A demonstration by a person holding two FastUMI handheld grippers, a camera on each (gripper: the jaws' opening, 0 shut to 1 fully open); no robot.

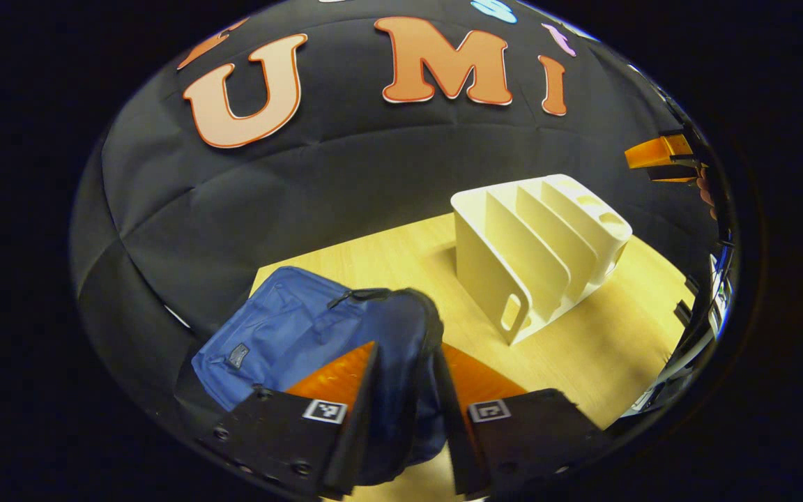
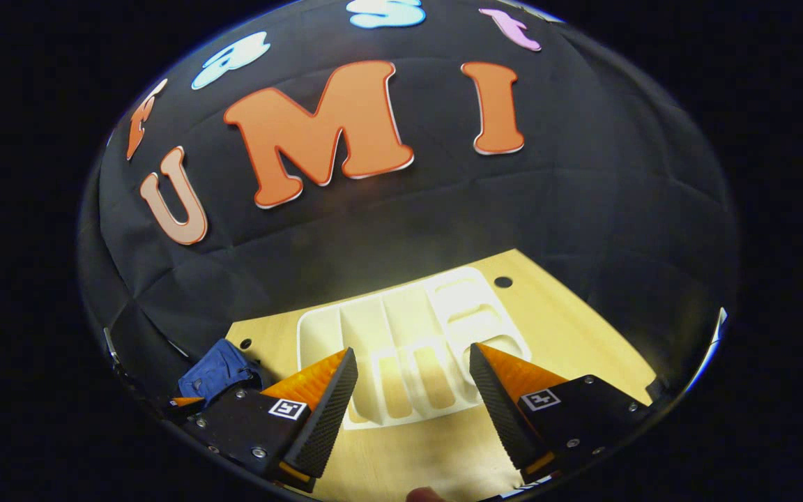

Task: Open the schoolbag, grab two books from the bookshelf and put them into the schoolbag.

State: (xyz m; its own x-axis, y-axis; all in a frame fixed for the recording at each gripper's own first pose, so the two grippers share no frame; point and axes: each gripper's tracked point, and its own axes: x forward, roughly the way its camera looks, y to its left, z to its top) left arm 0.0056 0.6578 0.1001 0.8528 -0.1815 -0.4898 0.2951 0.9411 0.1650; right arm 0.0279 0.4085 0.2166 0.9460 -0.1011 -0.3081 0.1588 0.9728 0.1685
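Blue fabric of the schoolbag (image 1: 290, 335) lies between the left gripper (image 1: 405, 366) fingers, jaws apart; whether they pinch it is unclear. Beyond, the bookshelf (image 1: 541, 244) stands on the wooden table (image 1: 597, 348). The right gripper (image 2: 412, 369) hovers over the shelf, jaws spread wide.

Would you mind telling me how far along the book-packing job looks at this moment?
Done, seemingly: the bookshelf's slots stand empty, so the books are probably packed, though the schoolbag's inside is hidden. In hand: the left claw straddles the schoolbag's top edge; whether it grips is unclear. The right claw hangs open over the bookshelf, holding nothing. Left: probably only letting go.
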